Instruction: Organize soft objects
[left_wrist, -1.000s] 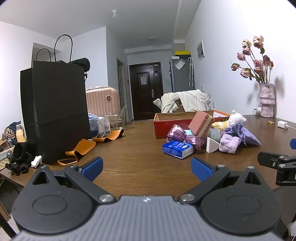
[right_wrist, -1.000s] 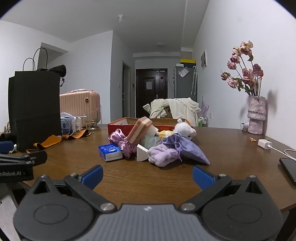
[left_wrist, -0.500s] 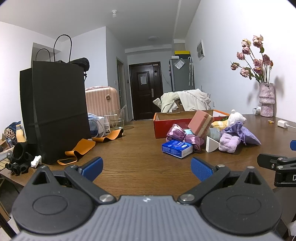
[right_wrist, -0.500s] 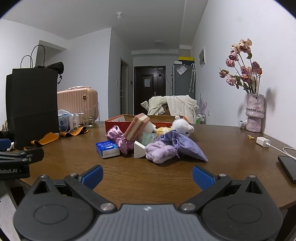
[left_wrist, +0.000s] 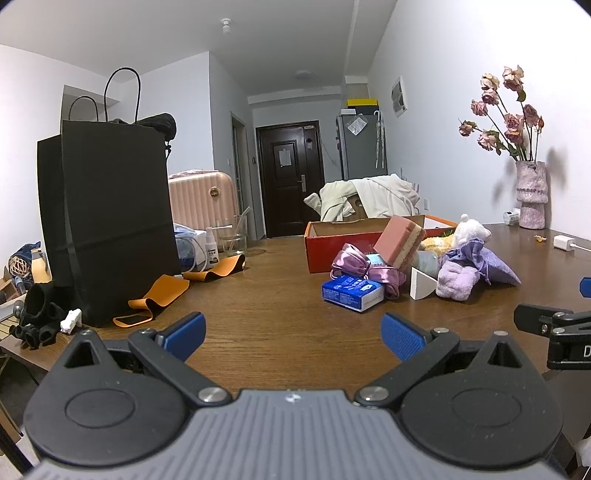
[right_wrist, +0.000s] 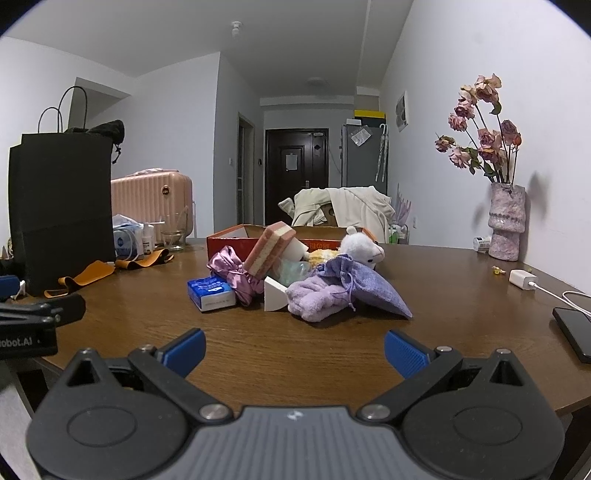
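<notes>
A pile of soft things lies mid-table in front of an open red box (right_wrist: 229, 242): a pink sponge (right_wrist: 273, 245), a purple satin pouch (right_wrist: 231, 267), a lilac towel (right_wrist: 317, 299), a lavender drawstring bag (right_wrist: 365, 286), a white plush toy (right_wrist: 360, 249), a blue tissue pack (right_wrist: 210, 293) and a white wedge (right_wrist: 275, 297). The pile also shows in the left wrist view, with the sponge (left_wrist: 399, 240) and tissue pack (left_wrist: 351, 293). My left gripper (left_wrist: 293, 336) and right gripper (right_wrist: 293, 347) are both open and empty, near the table's front edge, well short of the pile.
A tall black paper bag (left_wrist: 107, 218) stands at the left with orange straps (left_wrist: 159, 293) beside it. A vase of dried roses (right_wrist: 506, 221), a white charger (right_wrist: 522, 277) and a phone (right_wrist: 576, 332) are on the right. Bottles and a glass stand back left.
Both views have shifted only slightly. The right gripper has risen a little and eased toward the pile. Both grippers stay open and nothing on the table has moved.
</notes>
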